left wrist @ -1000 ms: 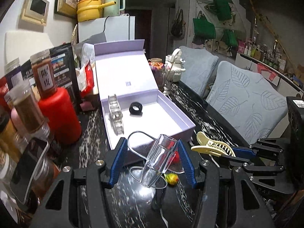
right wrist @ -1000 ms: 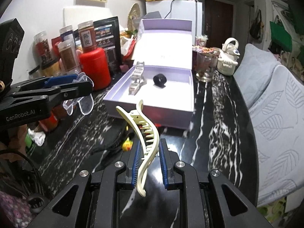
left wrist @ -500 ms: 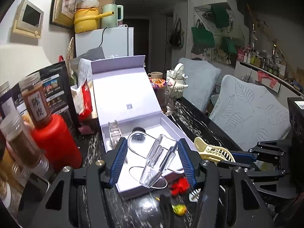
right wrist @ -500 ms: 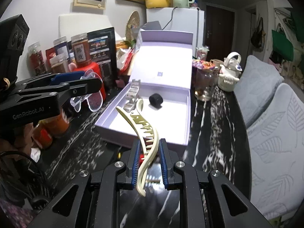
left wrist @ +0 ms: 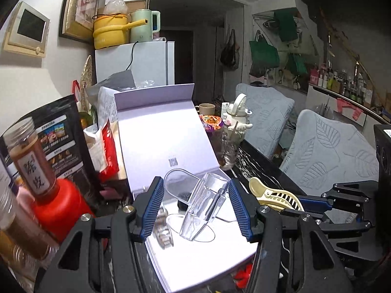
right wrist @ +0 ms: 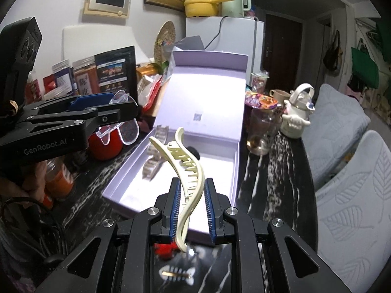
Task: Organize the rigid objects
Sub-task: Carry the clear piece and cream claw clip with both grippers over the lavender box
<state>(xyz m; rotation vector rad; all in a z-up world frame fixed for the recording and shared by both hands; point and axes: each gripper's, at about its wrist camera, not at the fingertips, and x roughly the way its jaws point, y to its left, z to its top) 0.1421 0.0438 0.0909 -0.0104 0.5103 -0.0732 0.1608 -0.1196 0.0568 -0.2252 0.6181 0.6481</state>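
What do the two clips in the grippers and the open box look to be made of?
Cream hair clip: opaque glossy plastic, moulded teeth. Clear clip: transparent plastic, likely acrylic; the box shows through it. Lavender box: matte, probably rigid cardboard, with crisp folded walls.

A yellow pot (right wrist: 200, 2) and green kettle (right wrist: 233, 0) sit atop the white fridge (left wrist: 146, 63); a red jar (left wrist: 61, 212), possibly spice jars (left wrist: 29, 156), crowd the dark marbled table (right wrist: 276, 171).

Lighting: dim room, overhead source; strong glare on open box lid (right wrist: 207, 92). Specular streaks on glossy black counter (right wrist: 276, 171). Doorway (left wrist: 180, 56) dark. Fisheye bending, black vignette at corners. Focus mostly sharp; slight softness.
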